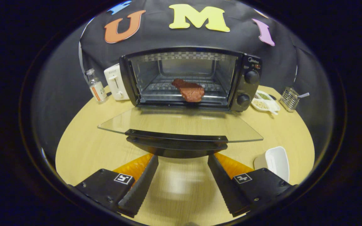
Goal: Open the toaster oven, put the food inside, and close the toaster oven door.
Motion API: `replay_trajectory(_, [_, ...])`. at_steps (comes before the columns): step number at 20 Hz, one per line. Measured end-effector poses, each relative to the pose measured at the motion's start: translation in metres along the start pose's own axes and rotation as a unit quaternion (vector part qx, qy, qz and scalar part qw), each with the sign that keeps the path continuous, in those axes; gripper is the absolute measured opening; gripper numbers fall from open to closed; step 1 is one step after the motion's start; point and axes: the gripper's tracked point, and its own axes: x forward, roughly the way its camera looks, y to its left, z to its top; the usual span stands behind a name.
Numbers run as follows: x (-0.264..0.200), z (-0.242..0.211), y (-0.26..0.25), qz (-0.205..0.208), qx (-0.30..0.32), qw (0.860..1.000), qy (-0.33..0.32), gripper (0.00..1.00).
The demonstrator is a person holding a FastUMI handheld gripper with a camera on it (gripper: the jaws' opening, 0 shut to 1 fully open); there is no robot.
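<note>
Wood table [83, 147] under your gripper [182, 179]; fingers spread wide, holding nothing. Just ahead of the tips sits the dark handle [176, 142] of the oven door [156, 121], which lies fully open and flat. Beyond it, the oven [247, 67] stands open with the red meat [189, 91] on the rack, near the front. White dish [273, 161] beside your right finger. Bottle [96, 86] and white toaster [115, 82] left of the oven; seed plate [264, 102] and wire basket [289, 99] to its right.

The wooden table [83, 147] carries toaster oven [189, 78], bottle [96, 85], white toaster [115, 82], dishes [265, 101].
</note>
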Motion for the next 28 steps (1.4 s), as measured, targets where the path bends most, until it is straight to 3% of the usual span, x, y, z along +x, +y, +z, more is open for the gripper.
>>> replay_trajectory(22, [-0.012, 0.147, -0.012, -0.011, -0.001, 0.997, -0.075, 1.00])
replay_trajectory(28, [-0.039, 0.159, -0.016, -0.011, -0.007, 0.995, -0.098, 1.00])
